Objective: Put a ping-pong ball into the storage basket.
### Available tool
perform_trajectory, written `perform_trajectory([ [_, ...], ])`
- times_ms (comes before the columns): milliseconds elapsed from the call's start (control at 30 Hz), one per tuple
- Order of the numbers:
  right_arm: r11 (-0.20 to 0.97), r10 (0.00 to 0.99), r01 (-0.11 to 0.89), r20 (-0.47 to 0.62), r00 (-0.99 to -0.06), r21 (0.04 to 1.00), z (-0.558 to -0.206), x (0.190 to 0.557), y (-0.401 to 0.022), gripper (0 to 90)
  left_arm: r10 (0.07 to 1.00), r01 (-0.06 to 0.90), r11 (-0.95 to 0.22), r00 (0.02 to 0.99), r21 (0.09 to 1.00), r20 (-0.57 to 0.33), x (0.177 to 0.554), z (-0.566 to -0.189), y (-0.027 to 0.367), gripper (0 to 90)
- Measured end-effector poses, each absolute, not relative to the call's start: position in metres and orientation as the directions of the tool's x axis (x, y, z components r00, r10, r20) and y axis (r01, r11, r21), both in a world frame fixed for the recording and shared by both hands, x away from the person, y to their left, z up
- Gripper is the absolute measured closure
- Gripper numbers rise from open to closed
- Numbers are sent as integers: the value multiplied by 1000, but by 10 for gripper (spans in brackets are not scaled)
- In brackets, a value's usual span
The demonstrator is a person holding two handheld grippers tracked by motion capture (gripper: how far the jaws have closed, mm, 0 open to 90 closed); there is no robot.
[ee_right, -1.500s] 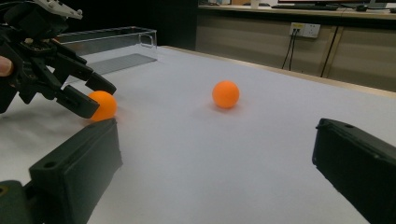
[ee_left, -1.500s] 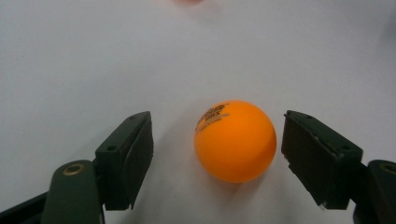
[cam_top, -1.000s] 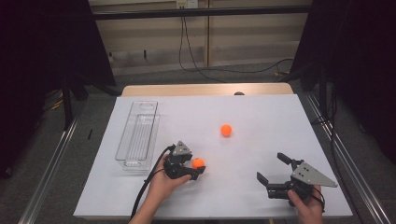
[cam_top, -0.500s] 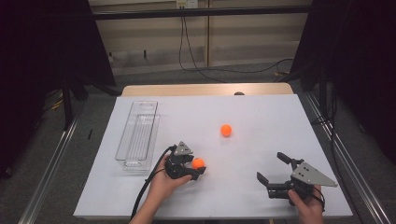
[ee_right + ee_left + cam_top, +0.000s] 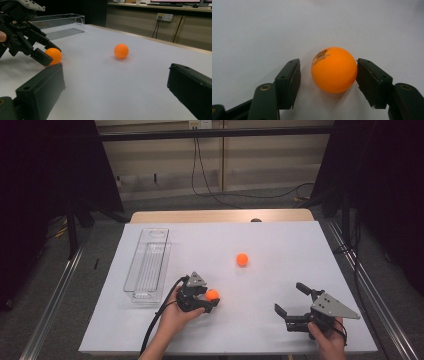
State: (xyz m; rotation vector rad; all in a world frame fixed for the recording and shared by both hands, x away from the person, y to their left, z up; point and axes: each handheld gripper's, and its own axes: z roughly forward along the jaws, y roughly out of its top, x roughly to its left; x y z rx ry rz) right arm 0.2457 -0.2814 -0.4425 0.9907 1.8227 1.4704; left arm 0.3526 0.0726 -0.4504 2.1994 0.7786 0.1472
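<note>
An orange ball (image 5: 334,70) rests on the white table between the jaws of my left gripper (image 5: 328,62). The jaws have just been closing: the right pad looks to be touching the ball, while a narrow gap remains at the left pad. From above, that ball (image 5: 212,294) and left gripper (image 5: 213,296) sit left of centre near the front. A second orange ball (image 5: 242,259) lies free farther back in the middle. My right gripper (image 5: 289,297) stands open and holds nothing at the front right, and its own view looks toward the second ball (image 5: 121,51).
A clear plastic tray (image 5: 147,265) lies lengthwise at the left of the white table (image 5: 280,240), just behind the left hand. Dark curtains and metal rails flank the table. Cables hang on the wall behind.
The left gripper's jaws have drawn closer around the orange ball. Neither hand has shifted, and both balls lie where they were.
</note>
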Motion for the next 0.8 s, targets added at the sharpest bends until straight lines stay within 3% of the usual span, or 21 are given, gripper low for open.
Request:
perform_trajectory([
  [800,117,834,177,0,-551,977,-443,247,-283,8,580,477,-516,806,712,-120,353,-452,72,444],
])
